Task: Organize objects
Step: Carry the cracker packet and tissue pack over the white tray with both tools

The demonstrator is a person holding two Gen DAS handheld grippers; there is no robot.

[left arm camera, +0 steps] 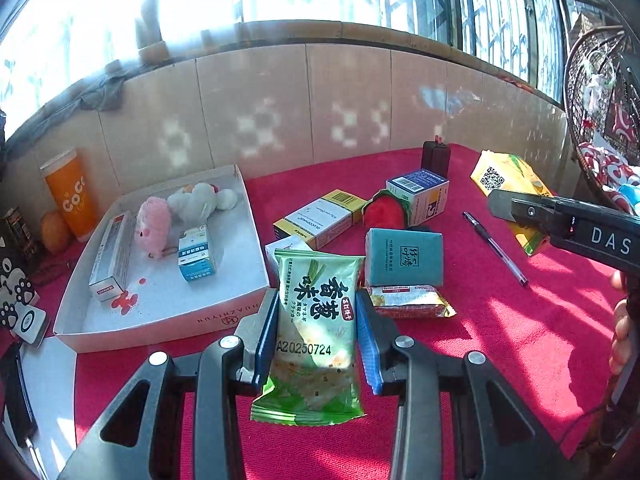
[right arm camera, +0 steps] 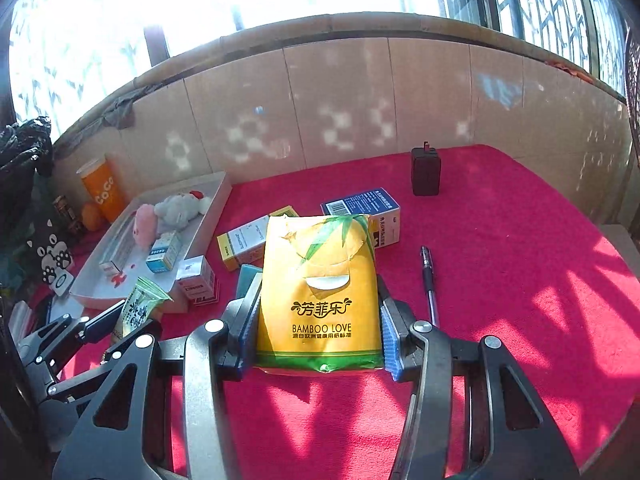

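Note:
My left gripper is shut on a green cracker packet and holds it above the red cloth, just right of the white tray. The packet also shows in the right wrist view. My right gripper is shut on a yellow tissue pack, seen from the left wrist at the right. The tray holds a pink plush, a white plush and boxes.
On the red cloth lie a yellow-white box, a blue-white box, a teal tissue pack, a snack bar, a pen and a black charger. An orange cup stands at the left by the wall.

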